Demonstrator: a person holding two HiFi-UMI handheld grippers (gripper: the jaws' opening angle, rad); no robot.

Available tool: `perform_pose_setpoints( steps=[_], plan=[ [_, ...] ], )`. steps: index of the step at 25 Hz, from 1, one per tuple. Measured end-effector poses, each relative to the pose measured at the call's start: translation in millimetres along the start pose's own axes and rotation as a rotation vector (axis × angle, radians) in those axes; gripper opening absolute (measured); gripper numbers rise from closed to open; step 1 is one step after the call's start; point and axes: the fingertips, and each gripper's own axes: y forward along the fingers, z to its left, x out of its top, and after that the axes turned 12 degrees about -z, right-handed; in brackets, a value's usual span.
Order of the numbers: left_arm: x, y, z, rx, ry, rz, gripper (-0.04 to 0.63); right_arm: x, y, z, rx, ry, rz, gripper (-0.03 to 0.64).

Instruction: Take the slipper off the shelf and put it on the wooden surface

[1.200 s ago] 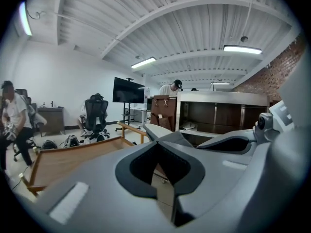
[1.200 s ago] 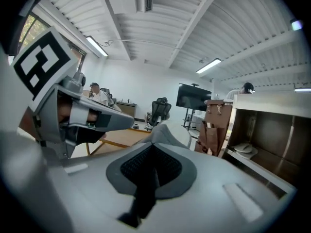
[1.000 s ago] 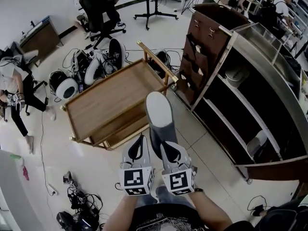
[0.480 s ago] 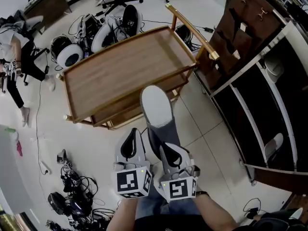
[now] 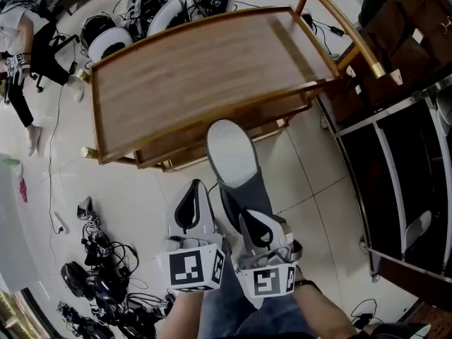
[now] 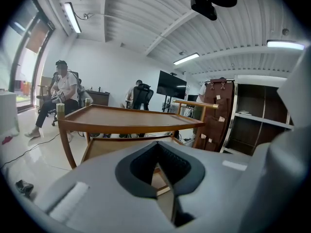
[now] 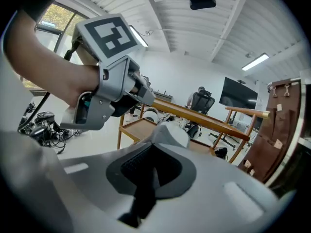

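Observation:
A grey slipper [image 5: 230,155] with a pale sole hangs in the air just in front of the wooden cart's near edge. Its dark upper part is clamped in my right gripper [image 5: 245,216], which is shut on it. In the right gripper view the slipper's pale end [image 7: 171,134] pokes out past the right gripper [image 7: 153,166]. My left gripper [image 5: 193,188] is just left of the slipper, apart from it, jaws shut with nothing between them. The left gripper [image 6: 156,165] looks level at the cart's top [image 6: 126,118]. The wooden top [image 5: 205,69] is bare.
The dark metal shelf unit [image 5: 402,168] stands at the right, with a brown cabinet [image 5: 395,34] behind it. Helmets and cables [image 5: 141,13] lie beyond the cart, more cables [image 5: 99,281] at lower left. A seated person [image 5: 28,41] is far left. The cart has a brass handle [image 5: 346,27].
Both grippers have come down with the slipper and closer to the cart, whose wooden top now fills the upper part of the head view. The right gripper's grip is unchanged.

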Motion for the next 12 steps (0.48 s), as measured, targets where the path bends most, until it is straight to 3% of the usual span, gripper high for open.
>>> perform_pose_setpoints(
  steps=[5,12],
  plan=[
    [-38,12,25,0.015,0.022,0.009,0.005,-41,48,17,0.023,0.002,-0.019,0.011],
    [-58,31,58,0.029,0.049,0.025,0.005,-70,127,18,0.041,0.004,-0.041,0.011]
  ],
)
